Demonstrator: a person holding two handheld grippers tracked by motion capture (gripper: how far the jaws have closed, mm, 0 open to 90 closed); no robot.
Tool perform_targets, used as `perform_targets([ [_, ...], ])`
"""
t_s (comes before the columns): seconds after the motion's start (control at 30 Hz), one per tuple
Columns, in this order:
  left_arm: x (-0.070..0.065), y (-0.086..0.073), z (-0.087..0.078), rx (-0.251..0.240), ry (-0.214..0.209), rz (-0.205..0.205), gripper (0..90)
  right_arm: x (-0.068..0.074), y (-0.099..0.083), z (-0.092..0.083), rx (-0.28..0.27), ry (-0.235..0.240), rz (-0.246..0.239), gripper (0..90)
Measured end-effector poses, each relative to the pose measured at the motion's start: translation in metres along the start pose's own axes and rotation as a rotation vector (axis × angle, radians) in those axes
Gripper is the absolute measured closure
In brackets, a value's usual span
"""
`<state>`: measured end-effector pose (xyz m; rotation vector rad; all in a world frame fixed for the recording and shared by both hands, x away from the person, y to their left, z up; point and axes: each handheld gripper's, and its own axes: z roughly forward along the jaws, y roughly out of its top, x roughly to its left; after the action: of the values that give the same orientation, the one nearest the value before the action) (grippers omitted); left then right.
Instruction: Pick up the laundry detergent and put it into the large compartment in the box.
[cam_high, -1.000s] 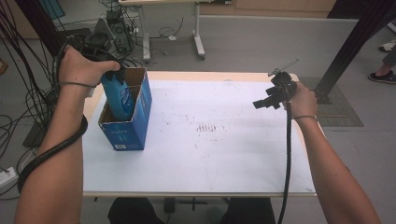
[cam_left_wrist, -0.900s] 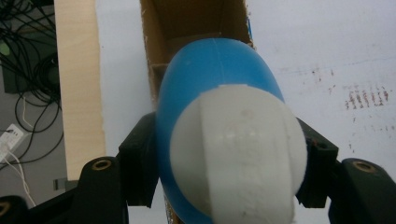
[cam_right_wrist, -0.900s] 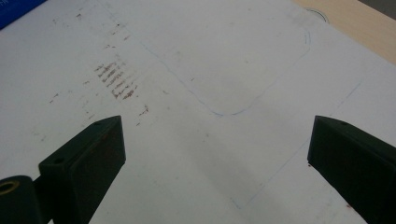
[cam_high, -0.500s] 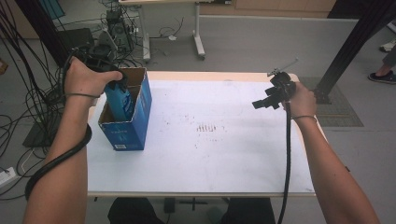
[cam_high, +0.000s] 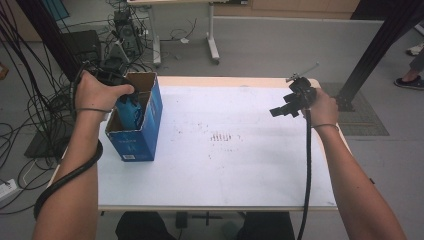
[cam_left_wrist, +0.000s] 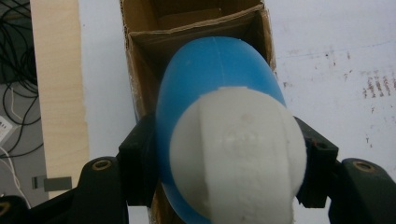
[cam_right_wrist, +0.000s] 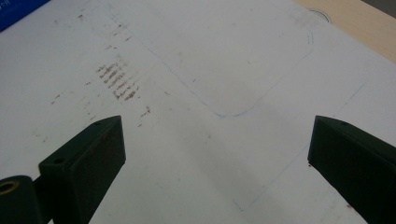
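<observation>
The blue bottle (cam_left_wrist: 219, 88) with its white cap (cam_left_wrist: 238, 158) stood partly inside the open cardboard box (cam_high: 137, 125) at the counter's (cam_high: 225, 175) left edge; seating and release remained. The left gripper (cam_high: 112, 82) had its jaws clamped on the bottle. The right gripper (cam_high: 292, 102), jaws wide apart and holding nothing, hovered near the far right corner.

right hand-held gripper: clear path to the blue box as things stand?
Probably yes. The right hand-held gripper is open, and bare table top lies between it and the blue box.
</observation>
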<state>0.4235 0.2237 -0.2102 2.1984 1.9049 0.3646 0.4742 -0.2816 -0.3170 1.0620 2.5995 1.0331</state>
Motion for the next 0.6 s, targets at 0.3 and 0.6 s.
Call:
perform_targets([
  [0.3,0.0,-0.006,0.01,-0.01,0.005,-0.016,37.6,0.0,0.0,0.001,0.006,-0.002,0.003,3.9],
  [0.6,-0.001,-0.01,0.024,-0.005,-0.002,-0.023,37.6,0.001,0.0,0.001,0.005,0.0,0.002,3.9],
])
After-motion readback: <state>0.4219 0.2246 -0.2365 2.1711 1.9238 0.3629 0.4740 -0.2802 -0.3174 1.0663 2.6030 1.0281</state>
